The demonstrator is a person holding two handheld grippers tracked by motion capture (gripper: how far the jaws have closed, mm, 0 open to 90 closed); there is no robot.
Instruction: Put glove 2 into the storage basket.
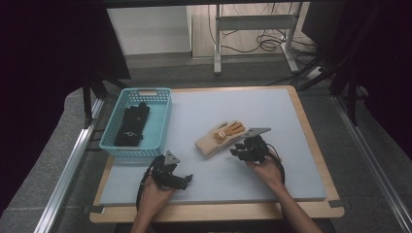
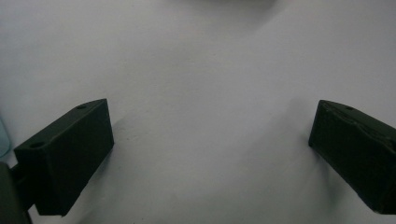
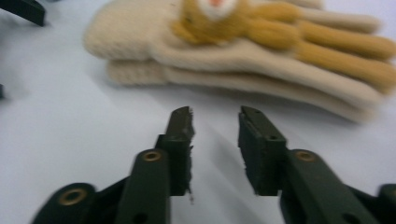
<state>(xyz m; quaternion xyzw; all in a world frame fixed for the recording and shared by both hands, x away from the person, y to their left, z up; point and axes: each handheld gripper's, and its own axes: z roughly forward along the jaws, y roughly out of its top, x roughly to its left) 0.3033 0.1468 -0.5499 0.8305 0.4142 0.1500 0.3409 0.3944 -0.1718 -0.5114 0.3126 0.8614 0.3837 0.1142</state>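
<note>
I can read no writing, label, brand, number or sign anywhere here; nothing on my tabletop or on what lies on it carries legible lettering in any view.

Soft knitted wool was seen on the gloves (image 3: pixel 243 51), matt foam on the mat (image 1: pixel 243 107), perforated plastic on the basket (image 1: pixel 127 146).

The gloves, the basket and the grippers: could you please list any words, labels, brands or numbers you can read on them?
None can be read.
The cream and yellow gloves bear a small animal-face patch, no lettering.
The turquoise basket and the black items in it show no legible label; too small to tell.
The left gripper and right gripper carry no markings on their black jaws.
</note>
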